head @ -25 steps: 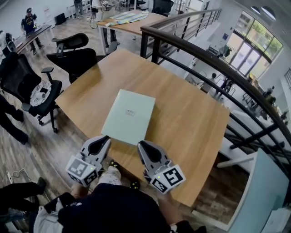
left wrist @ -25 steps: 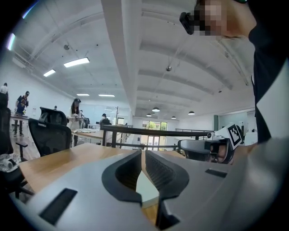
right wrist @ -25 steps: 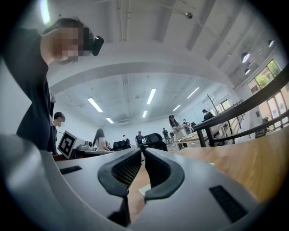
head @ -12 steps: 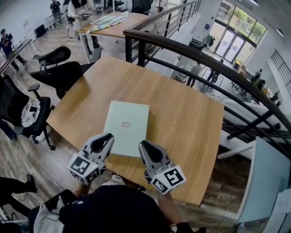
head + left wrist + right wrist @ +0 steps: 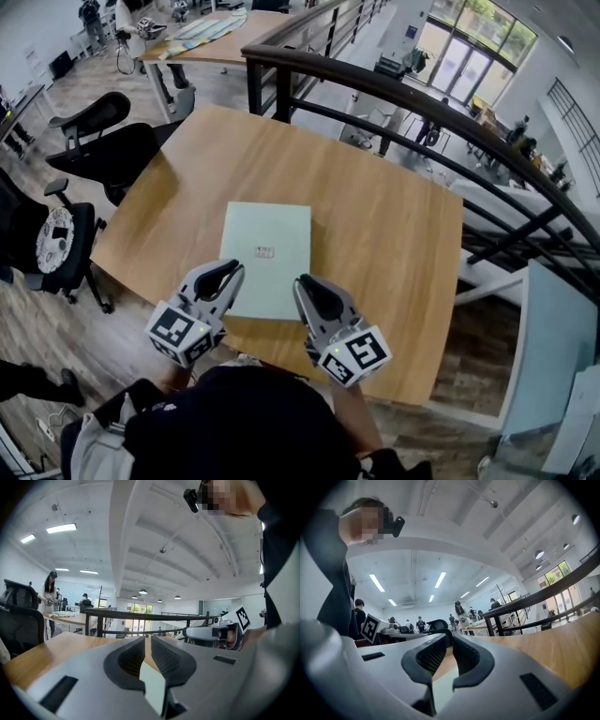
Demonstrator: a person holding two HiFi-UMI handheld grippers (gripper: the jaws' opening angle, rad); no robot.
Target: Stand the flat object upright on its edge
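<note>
With left gripper (image 5: 228, 272) and right gripper (image 5: 302, 285) closed, empty (at its near edge), pry pale green booklet (image 5: 267, 246) up evenly.

The board (image 5: 267, 258) is a thin, pale green rectangle, plain but for a small label (image 5: 265, 251) with a red mark near its middle. It lies flat, face up, on my wooden bench (image 5: 384, 216). It is close to the near edge, straight in front of me, with its long sides running away from me.
</note>
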